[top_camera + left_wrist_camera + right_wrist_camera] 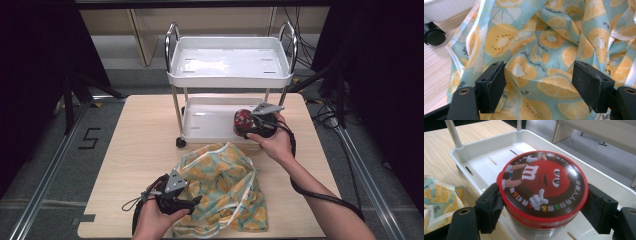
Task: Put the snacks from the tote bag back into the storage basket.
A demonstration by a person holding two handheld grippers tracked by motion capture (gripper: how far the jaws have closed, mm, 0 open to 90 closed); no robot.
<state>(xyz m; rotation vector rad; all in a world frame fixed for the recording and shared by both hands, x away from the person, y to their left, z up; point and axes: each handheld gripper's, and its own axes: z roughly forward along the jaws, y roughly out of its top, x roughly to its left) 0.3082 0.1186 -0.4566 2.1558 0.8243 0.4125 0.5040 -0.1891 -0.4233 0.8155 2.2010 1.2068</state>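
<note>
A jar with a red candy-character lid (542, 182) sits between the jaws of my right gripper (544, 212), whose pads press on its sides. In the high view the jar (243, 120) is over the right part of the cart's lower tray (205, 120); I cannot tell whether it rests on it. A light-blue cloth bag with a citrus print (225, 185) lies crumpled on the table near the front. My left gripper (192, 200) hovers at the bag's left side. Its jaws stand wide apart over the fabric (544, 37) and pinch nothing.
The small white two-tier cart stands at the back of the wooden table (145, 135); its upper tray (230, 60) holds nothing. A black caster (433, 35) is by the bag's far corner. Chrome posts (452, 132) rise at the tray's corners. Dark floor and rails flank the table.
</note>
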